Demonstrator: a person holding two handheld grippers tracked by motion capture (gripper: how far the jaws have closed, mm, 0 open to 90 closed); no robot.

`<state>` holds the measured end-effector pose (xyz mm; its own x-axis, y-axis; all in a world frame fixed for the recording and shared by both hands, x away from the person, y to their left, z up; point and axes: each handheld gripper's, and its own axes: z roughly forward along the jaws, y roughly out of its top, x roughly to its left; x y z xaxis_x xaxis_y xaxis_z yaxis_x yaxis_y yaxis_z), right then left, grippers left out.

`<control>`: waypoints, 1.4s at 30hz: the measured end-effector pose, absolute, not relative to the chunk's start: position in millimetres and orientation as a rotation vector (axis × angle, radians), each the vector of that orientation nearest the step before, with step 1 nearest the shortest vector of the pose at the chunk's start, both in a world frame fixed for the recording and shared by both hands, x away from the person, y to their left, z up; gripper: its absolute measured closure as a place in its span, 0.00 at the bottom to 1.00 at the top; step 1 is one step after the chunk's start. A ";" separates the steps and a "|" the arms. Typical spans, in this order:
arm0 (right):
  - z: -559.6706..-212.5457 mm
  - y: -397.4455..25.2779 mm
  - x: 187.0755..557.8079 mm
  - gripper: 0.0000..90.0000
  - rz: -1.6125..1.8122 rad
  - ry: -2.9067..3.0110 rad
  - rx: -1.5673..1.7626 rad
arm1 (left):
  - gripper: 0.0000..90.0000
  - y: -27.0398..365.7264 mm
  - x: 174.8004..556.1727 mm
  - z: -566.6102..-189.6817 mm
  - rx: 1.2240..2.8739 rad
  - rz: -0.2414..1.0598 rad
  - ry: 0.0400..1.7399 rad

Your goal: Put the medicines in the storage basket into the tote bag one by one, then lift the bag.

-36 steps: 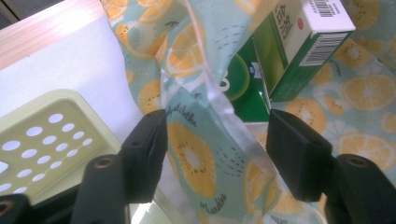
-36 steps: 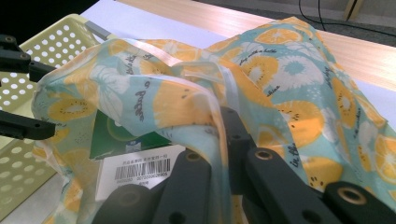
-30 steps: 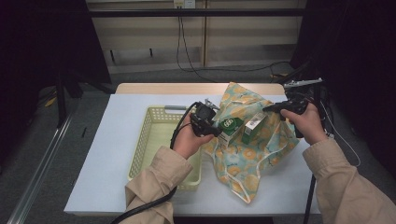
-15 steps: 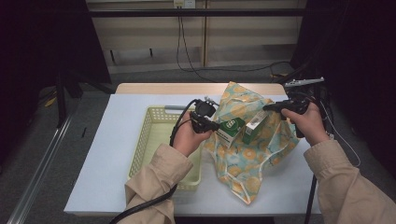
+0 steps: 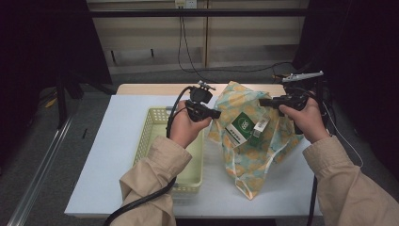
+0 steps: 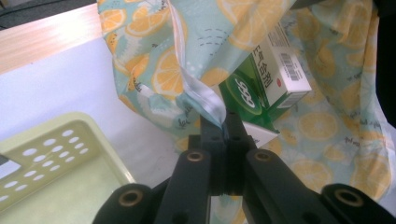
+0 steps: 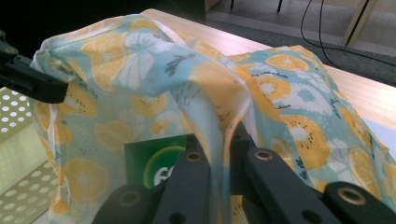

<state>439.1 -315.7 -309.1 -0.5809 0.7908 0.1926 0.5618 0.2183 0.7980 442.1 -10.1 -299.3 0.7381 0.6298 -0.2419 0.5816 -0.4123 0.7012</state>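
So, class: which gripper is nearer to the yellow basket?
Left. The left gripper hangs just past the basket rim, clamping the bag; the right gripper grips the bag's far side.

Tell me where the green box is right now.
In the high view the green box sits inside the open orange-print bag, right of the yellow basket, between both grippers.
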 end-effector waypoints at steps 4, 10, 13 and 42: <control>-303.5 -309.8 440.7 0.99 1.301 2.244 1.259 | 1.00 -7.4 445.4 -286.7 2.097 0.072 0.912; -293.5 -305.1 443.6 0.99 1.321 2.240 1.242 | 1.00 -6.3 450.6 -267.6 2.081 0.063 0.905; -289.7 -303.1 445.9 0.99 1.331 2.238 1.235 | 1.00 -6.5 454.3 -260.6 2.082 0.055 0.898; -219.1 -294.6 452.5 1.00 1.367 2.190 1.153 | 1.00 -0.4 489.4 -168.8 2.063 0.130 0.876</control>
